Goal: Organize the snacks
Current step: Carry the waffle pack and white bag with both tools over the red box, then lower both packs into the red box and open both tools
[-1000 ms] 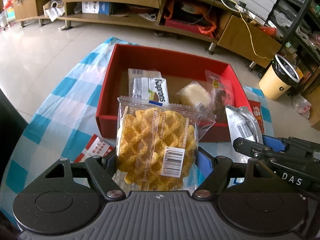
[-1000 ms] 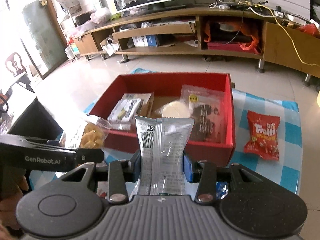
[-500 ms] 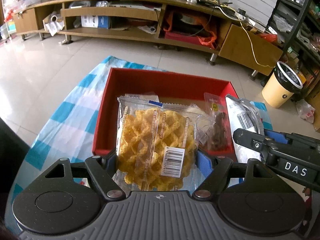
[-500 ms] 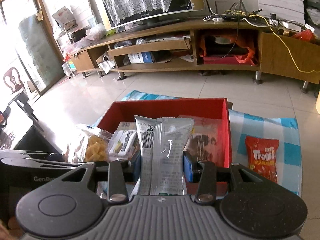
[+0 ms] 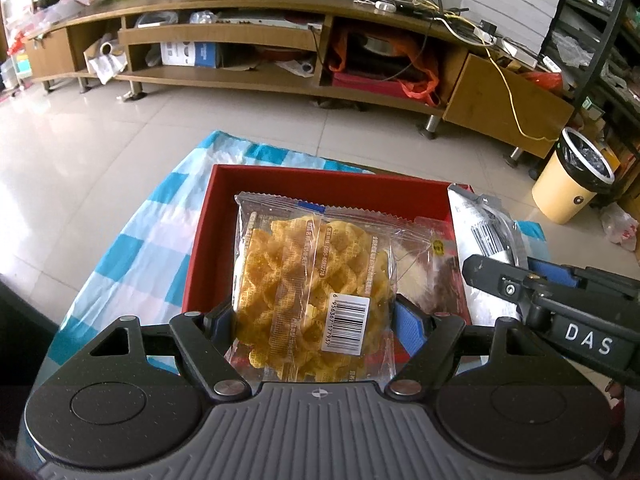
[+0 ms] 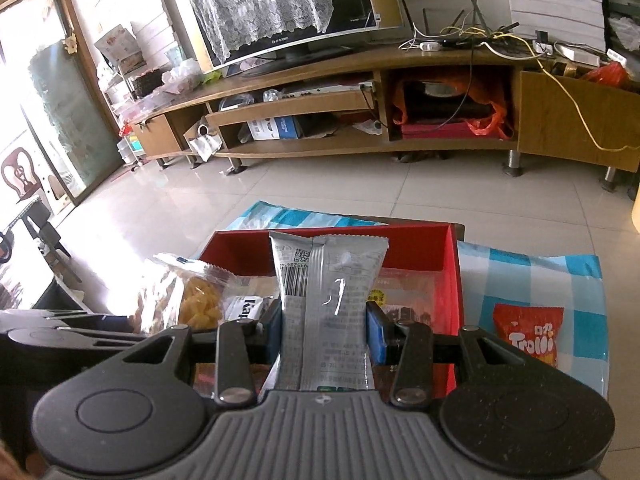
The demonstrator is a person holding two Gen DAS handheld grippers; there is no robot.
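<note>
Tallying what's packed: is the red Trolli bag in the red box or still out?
Out. The Trolli bag lies on the checked cloth, right of the red box.

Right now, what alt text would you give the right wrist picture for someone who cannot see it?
The right gripper has its jaws shut on an upright silver snack packet, held above a red box of snacks on a blue-checked cloth. A red Trolli bag lies on the cloth beside the box.

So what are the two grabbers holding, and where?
Left gripper pinches the yellow snack bag by its sides; right gripper pinches the silver packet by its sides.
</note>
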